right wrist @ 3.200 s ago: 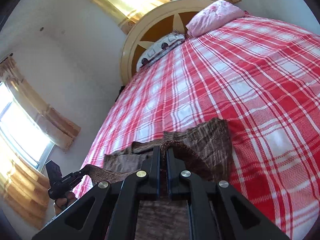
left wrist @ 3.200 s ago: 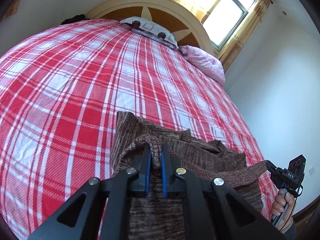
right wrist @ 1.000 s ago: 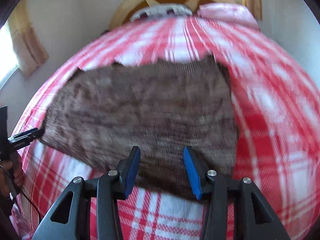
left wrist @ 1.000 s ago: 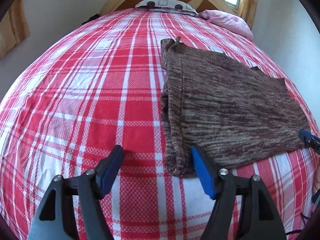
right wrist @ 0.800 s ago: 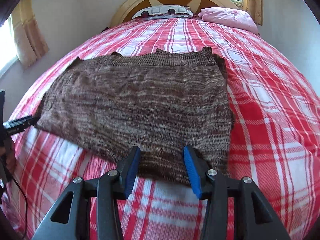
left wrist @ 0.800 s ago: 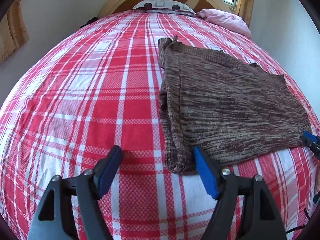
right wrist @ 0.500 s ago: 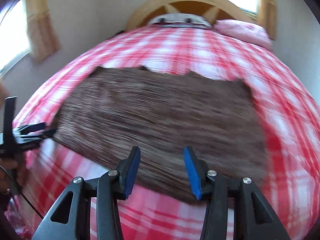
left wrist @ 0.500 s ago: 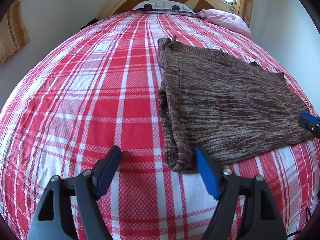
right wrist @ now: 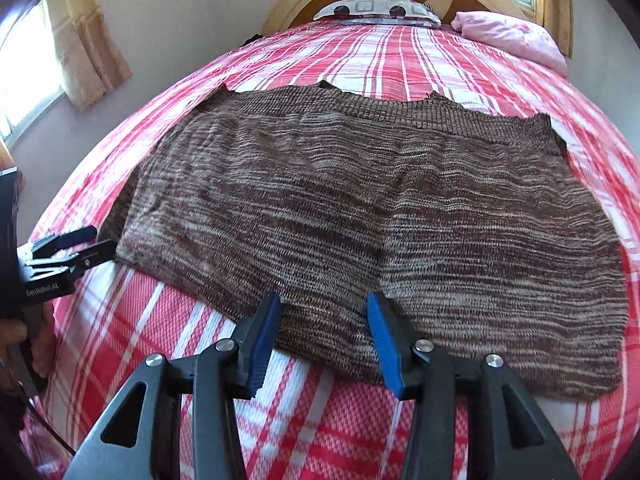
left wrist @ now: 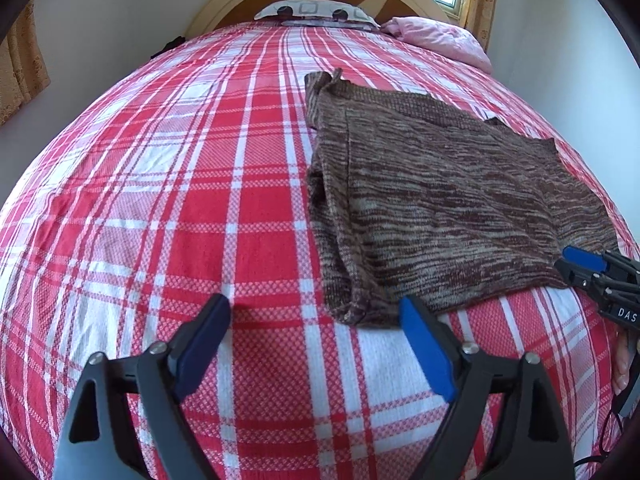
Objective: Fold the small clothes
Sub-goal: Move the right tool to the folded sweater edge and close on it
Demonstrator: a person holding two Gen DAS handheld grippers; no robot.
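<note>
Brown knit garment [right wrist: 360, 208] was laid flat on plaid bedspread [left wrist: 160, 200]; left gripper [left wrist: 316, 332] and right gripper [right wrist: 324, 332] were spread, empty. Near hem likely to be pinched next.

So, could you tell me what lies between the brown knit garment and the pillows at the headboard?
Only bare plaid bedsheet, seen in the right wrist view between the garment and pillows.

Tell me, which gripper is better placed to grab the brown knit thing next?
Probably the right gripper: its open jaws straddle the near edge of the brown knit garment. The left gripper is open too, but mostly over bare plaid bedspread beside the corner.
</note>
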